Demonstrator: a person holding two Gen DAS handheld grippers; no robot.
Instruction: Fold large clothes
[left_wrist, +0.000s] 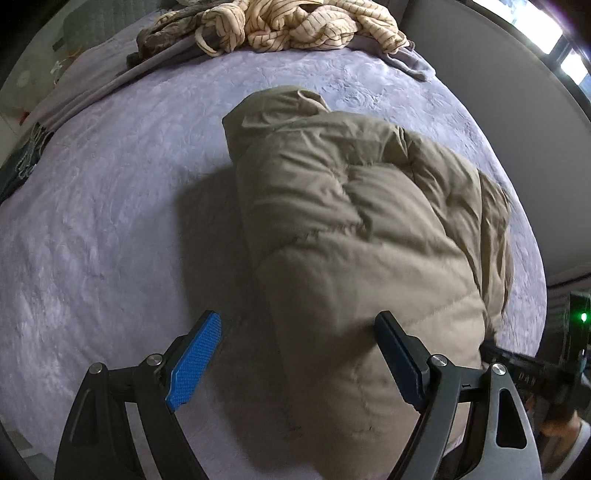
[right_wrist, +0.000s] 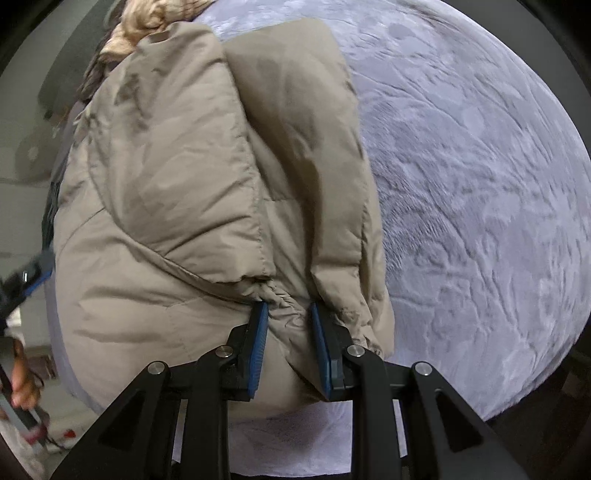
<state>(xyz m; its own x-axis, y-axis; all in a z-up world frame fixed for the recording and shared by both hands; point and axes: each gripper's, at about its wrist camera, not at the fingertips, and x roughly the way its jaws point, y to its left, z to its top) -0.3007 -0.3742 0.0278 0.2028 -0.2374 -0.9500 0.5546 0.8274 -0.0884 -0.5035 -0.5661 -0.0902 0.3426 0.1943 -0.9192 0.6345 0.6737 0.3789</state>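
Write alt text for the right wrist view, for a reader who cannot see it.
The right gripper pinches a gathered fold of a tan puffer jacket, which fills the left and centre of the frame. The jacket lies on a pale lavender textured bedspread that curves away to the right.

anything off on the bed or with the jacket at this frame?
Nothing damaged or spilled. The tan puffer jacket lies half-folded and lumpy on the lavender bedspread. The striped garment sits crumpled at the far edge. The right gripper pinches a bunched jacket cuff; the left gripper is open.
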